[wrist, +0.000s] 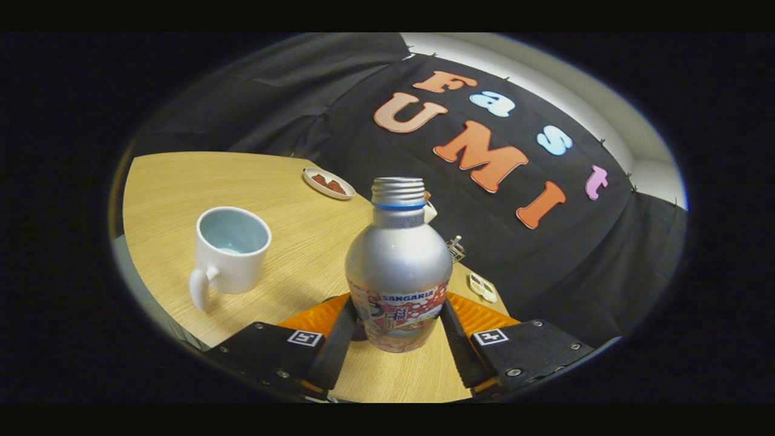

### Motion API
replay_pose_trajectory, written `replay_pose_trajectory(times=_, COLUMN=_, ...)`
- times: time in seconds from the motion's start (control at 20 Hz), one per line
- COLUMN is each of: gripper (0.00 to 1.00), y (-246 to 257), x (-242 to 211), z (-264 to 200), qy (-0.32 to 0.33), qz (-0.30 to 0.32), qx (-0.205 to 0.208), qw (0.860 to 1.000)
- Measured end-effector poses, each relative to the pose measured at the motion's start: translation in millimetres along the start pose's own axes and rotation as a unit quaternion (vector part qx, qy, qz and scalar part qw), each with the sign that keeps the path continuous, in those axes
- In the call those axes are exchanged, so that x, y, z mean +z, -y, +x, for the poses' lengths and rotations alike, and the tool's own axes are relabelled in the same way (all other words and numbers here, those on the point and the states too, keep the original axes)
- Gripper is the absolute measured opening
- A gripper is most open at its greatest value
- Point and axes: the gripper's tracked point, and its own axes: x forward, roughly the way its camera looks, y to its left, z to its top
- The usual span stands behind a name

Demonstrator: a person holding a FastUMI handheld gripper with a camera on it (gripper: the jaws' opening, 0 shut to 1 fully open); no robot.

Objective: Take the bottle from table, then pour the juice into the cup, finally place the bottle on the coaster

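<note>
Squarely between the tongs (396,321), both fingers against it: the upright bottle (398,266).

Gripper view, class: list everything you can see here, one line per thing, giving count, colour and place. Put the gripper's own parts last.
bottle: one, silver with a printed label and no cap on its threaded neck, between the two fingers.
cup: one, white outside and pale blue inside, standing on the table beside the bottle, handle turned toward the gripper.
small dish: one, white with something reddish brown on it, at the table's far edge beyond the cup.
small pale item: one, whitish, near the table edge on the bottle's other side; too small to identify.
table: one, light wood.
gripper: one, its two fingers against either side of the bottle's lower body.
</note>
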Motion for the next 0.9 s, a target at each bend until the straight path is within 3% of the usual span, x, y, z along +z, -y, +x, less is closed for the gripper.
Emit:
replay_pose_trajectory(times=0.55, gripper=0.75, y=-9, x=15, z=0, qy=0.008, qz=-0.154, qx=-0.029, qw=0.988)
replay_pose_trajectory(times=0.9, gripper=0.75, y=-15, x=19, z=-2, qy=0.007, qz=-0.21, qx=-0.029, qw=0.977)
